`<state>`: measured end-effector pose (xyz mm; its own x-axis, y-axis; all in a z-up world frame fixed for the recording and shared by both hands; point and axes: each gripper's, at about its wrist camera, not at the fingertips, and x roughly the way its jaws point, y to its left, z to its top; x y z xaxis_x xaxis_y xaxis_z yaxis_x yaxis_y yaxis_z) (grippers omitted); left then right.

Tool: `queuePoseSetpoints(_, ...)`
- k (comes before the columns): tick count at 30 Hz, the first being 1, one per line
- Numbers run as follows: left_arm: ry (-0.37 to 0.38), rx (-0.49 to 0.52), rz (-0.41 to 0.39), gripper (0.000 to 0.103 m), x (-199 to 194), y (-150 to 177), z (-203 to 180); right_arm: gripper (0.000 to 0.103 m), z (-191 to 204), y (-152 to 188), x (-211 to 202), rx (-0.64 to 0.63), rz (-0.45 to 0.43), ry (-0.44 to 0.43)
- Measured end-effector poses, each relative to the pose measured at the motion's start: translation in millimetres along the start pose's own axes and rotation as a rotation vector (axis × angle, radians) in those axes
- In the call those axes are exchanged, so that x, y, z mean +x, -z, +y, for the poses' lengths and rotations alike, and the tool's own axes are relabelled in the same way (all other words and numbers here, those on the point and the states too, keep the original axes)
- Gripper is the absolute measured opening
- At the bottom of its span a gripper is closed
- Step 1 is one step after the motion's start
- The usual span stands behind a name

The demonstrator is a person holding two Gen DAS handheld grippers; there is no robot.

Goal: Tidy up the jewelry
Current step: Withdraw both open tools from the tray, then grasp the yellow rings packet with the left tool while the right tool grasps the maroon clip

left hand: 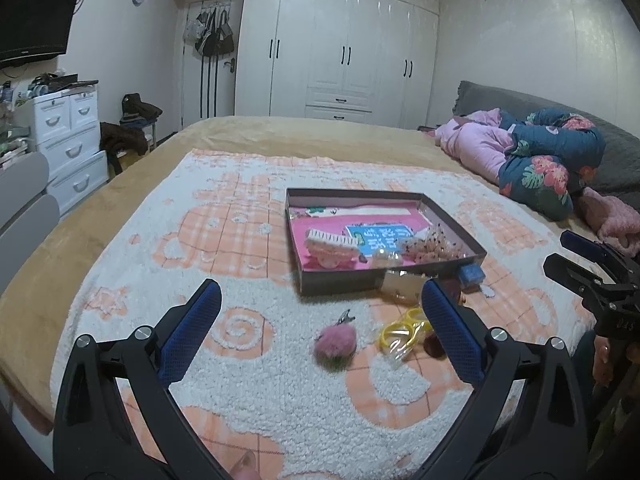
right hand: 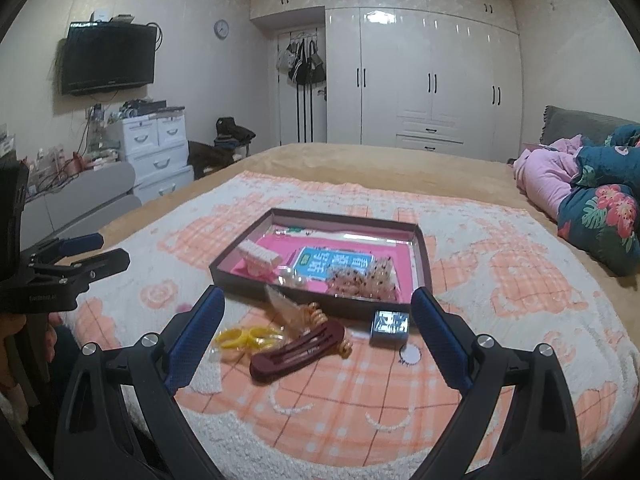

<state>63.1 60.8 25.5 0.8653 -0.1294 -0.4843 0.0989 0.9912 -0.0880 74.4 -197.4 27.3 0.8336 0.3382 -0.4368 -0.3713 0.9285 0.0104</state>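
A shallow dark box [right hand: 224, 270] lies open on the bed's blanket, holding a white comb clip [right hand: 258, 258], a blue card [right hand: 332, 262] and beaded pieces [right hand: 360, 280]; at its 6 o'clock lie a maroon hair clip [right hand: 296, 350], yellow rings [right hand: 248, 338] and a small blue box [right hand: 390, 326]; a pink pom-pom clip [left hand: 334, 342] lies at its 7 o'clock.

A bed [right hand: 360, 160] is covered by a towel [right hand: 480, 280]. A TV [right hand: 108, 58] and a clock [right hand: 221, 29] are hung on the wall. White closets [right hand: 420, 72] are seen behind.
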Motion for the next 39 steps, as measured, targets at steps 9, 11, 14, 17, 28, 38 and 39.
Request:
queuePoseSetpoints(9, 0.069, 0.057, 0.05, 0.092, 14.8, 14.5, -18.3, 0.092, -7.5, 21.1, 8.6, -0.009, 0.053, 0.022)
queuePoseSetpoints(11, 0.105, 0.079, 0.066, 0.092, 21.1, 17.1, -27.4, 0.092, -12.4, 25.7, 11.8, -0.005, 0.065, 0.036)
queuePoseSetpoints(14, 0.156, 0.101, 0.096, 0.092, 31.8, 20.3, -42.1, 0.092, -22.0, 29.0, 15.8, 0.015, 0.075, 0.058)
queuePoseSetpoints(17, 0.189, 0.135, 0.122, 0.092, 42.5, 23.7, -57.2, 0.092, -30.1, 32.1, 17.9, 0.028, 0.083, 0.077)
queuePoseSetpoints(28, 0.231, 0.22, 0.234, 0.086, 87.7, 36.1, -79.9, 0.092, -52.9, 39.3, 35.7, 0.064, 0.14, 0.093)
queuePoseSetpoints(38, 0.258, 0.266, 0.302, 0.069, 119.6, 37.0, -80.5, 0.09, -67.0, 42.6, 60.8, 0.106, 0.215, 0.08)
queuePoseSetpoints(39, 0.269, 0.268, 0.311, 0.065, 122.6, 37.2, -79.9, 0.088, -65.8, 42.5, 62.4, 0.102, 0.219, 0.075)
